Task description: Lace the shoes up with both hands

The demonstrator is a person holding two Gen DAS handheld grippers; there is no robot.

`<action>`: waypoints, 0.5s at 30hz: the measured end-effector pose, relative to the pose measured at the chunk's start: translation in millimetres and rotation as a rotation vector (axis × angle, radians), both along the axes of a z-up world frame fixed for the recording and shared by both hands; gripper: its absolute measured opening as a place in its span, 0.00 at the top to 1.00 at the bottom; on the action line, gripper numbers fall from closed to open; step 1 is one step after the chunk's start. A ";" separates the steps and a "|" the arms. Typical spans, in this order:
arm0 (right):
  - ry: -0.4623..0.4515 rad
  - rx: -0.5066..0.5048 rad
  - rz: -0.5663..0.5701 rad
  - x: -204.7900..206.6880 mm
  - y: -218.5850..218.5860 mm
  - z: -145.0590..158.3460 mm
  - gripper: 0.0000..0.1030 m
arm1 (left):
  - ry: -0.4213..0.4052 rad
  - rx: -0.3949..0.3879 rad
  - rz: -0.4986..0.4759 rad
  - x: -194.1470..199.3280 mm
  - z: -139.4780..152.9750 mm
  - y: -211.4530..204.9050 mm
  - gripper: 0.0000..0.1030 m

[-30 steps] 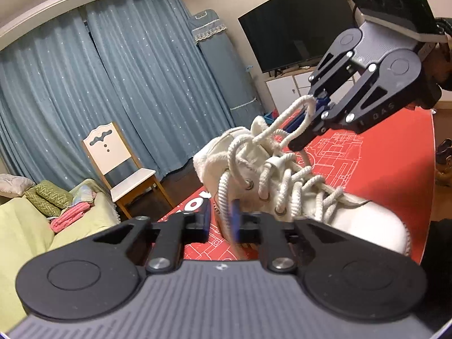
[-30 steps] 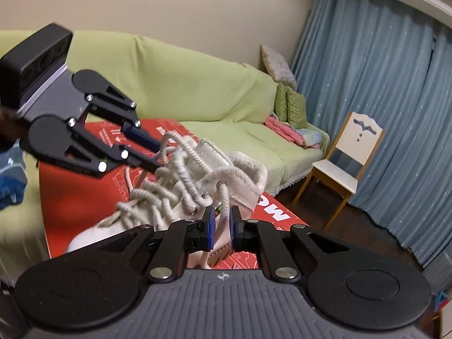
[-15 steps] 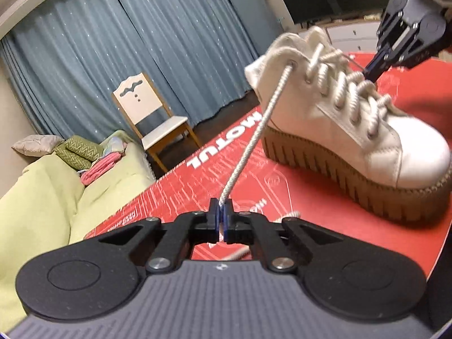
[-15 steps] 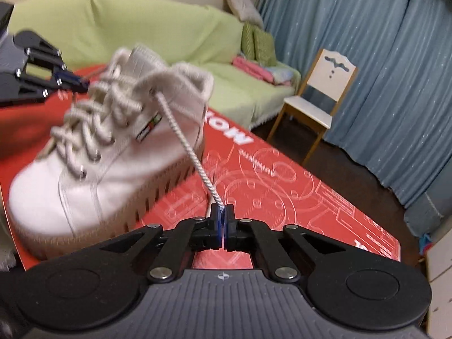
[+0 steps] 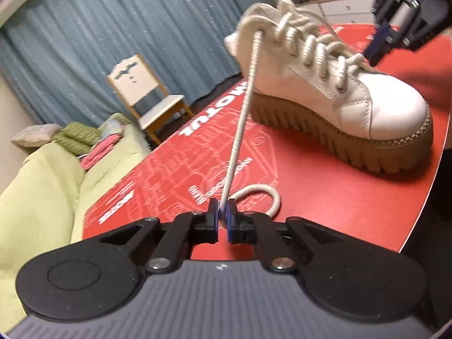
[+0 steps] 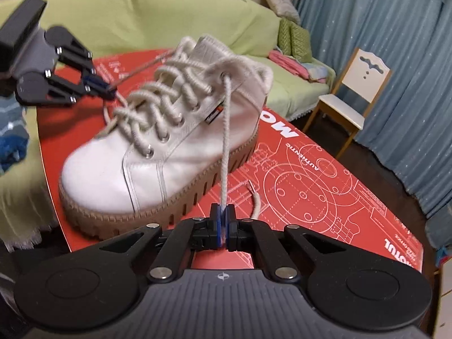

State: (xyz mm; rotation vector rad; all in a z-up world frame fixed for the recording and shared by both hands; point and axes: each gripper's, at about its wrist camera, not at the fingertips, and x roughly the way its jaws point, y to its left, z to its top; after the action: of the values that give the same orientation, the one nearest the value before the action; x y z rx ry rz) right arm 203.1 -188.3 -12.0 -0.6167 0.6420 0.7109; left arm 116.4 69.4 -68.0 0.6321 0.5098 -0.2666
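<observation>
**Both lace ends drawn out, knot not yet tied**

The shoe (image 5: 353, 93) stands upright on the red tabletop (image 5: 310, 197), laced through every eyelet up to the collar. What remains, by my reading, is the tying: no bow or knot shows at the top.

The left claw (image 5: 222, 214) has one lace end (image 5: 240, 118) between its blue pads; the jaws are opening, with a narrow gap showing, so the hold looks loose. The cord runs taut up toward 12 o'clock to the top eyelet, and its slack tail curls on the tabletop at 3 o'clock of the claw.

In the right wrist view, the right claw (image 6: 222, 220) has the other end (image 6: 224, 141) between its pads, jaws likewise opening, pads near together. This cord also climbs to the top eyelet at 12 o'clock; its tip lies on the tabletop at 2 o'clock.

Room: the tabletop is bare around the shoe. Its curved edge passes close by the toe, and a sofa (image 6: 141, 8) sits beyond. A chair (image 6: 358, 84) stands well apart, by the curtains.
</observation>
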 end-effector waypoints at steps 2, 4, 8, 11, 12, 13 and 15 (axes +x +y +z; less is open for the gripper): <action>-0.011 -0.037 -0.013 1.4 2.0 -9.7 0.93 | -0.017 -0.030 0.005 -8.0 6.4 0.4 0.95; 0.003 -0.021 -0.019 -1.2 1.0 -13.9 0.91 | -0.004 -0.088 -0.036 -19.9 10.8 -5.0 0.95; 0.113 0.131 -0.011 -10.4 -3.1 -10.0 0.91 | 0.051 -0.205 -0.128 -38.7 13.8 -20.9 0.95; 0.211 0.253 0.007 -19.8 -3.3 -6.9 0.91 | 0.099 -0.269 -0.193 -44.8 11.5 -40.0 0.94; 0.232 0.277 0.009 -21.4 -3.0 -6.9 0.91 | 0.104 -0.267 -0.204 -45.0 9.7 -46.4 0.94; 0.254 0.302 0.011 -23.1 -2.8 -6.8 0.91 | 0.112 -0.269 -0.210 -43.8 7.9 -51.9 0.94; 0.289 0.340 0.016 -25.1 -1.8 -6.9 0.91 | 0.118 -0.273 -0.213 -42.2 6.4 -57.3 0.98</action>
State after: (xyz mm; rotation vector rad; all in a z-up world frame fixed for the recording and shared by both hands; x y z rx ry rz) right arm 178.0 -190.1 -18.9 -0.2062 0.7613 0.9099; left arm 74.2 12.1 -61.6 0.4057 0.5084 -0.5676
